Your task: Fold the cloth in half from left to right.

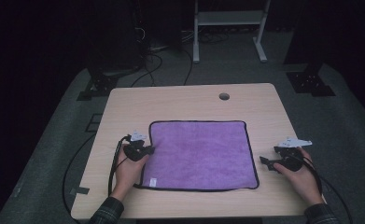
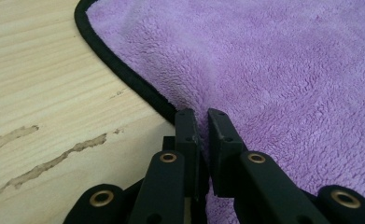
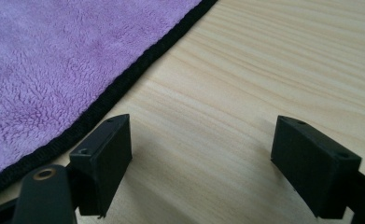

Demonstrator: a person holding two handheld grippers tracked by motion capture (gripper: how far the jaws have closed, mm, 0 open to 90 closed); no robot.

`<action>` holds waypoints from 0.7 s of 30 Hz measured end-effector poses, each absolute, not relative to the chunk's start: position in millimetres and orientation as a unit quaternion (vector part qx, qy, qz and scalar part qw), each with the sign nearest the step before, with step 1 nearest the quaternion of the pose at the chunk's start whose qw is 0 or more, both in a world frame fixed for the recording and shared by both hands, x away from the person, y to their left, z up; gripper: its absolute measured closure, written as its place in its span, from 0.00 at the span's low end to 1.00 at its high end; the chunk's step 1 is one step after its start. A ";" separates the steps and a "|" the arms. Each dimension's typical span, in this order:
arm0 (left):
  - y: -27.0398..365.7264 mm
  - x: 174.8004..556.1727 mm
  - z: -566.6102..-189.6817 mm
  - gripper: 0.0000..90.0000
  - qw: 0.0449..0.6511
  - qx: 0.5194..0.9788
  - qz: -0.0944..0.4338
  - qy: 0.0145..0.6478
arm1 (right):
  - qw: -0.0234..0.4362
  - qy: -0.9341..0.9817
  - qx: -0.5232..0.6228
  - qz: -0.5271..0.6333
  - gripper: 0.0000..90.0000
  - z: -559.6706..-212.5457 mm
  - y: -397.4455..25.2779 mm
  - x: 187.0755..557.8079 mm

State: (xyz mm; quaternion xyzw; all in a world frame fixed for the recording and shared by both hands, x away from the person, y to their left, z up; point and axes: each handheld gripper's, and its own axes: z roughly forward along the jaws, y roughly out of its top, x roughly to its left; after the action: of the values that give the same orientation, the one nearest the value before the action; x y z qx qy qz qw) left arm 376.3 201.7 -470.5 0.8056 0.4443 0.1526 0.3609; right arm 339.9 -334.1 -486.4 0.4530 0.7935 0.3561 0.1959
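Note:
A purple towel (image 1: 199, 154) with a black border lies flat in the middle of the light wooden table (image 1: 180, 100). My left gripper (image 1: 150, 150) sits at the towel's left edge, about halfway along it. In the left gripper view the left gripper (image 2: 202, 121) has its jaws pinched almost together on the purple towel (image 2: 287, 70), just inside the border. My right gripper (image 1: 264, 163) rests on bare wood just right of the towel's right edge. In the right gripper view the right gripper (image 3: 203, 149) stands wide open with nothing between its jaws, the towel (image 3: 40, 70) to its left.
A round cable hole (image 1: 224, 96) sits in the table near its far edge. A small white label (image 1: 152, 181) is on the towel's near left corner. A white frame (image 1: 227, 28) stands on the floor beyond the table.

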 end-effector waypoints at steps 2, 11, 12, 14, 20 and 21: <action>204.4 376.5 -468.8 0.93 0.364 0.805 0.150 0.444 | 0.195 0.793 0.454 0.355 0.19 -486.5 -333.9 340.1; 219.1 376.3 -463.9 0.93 0.372 0.800 0.136 0.451 | 0.195 0.794 0.457 0.352 0.15 -486.9 -333.4 340.8; 221.0 376.1 -463.4 0.93 0.373 0.798 0.136 0.454 | 0.194 0.794 0.457 0.352 0.15 -486.8 -333.4 340.8; 225.9 376.0 -462.5 0.93 0.374 0.794 0.135 0.460 | 0.194 0.794 0.457 0.352 0.15 -486.8 -333.4 340.8; 242.4 375.6 -460.1 0.92 0.373 0.788 0.132 0.472 | 0.194 0.794 0.457 0.352 0.15 -486.8 -333.4 340.8; 244.9 375.4 -459.6 0.92 0.373 0.787 0.132 0.473 | 0.194 0.794 0.457 0.352 0.15 -486.8 -333.4 340.8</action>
State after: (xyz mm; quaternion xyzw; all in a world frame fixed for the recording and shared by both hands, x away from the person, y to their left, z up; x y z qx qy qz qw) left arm 375.4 244.9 -459.6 0.7874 0.4728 0.1320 0.3729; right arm 340.8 -333.4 -486.8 0.4568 0.7935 0.3520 0.1943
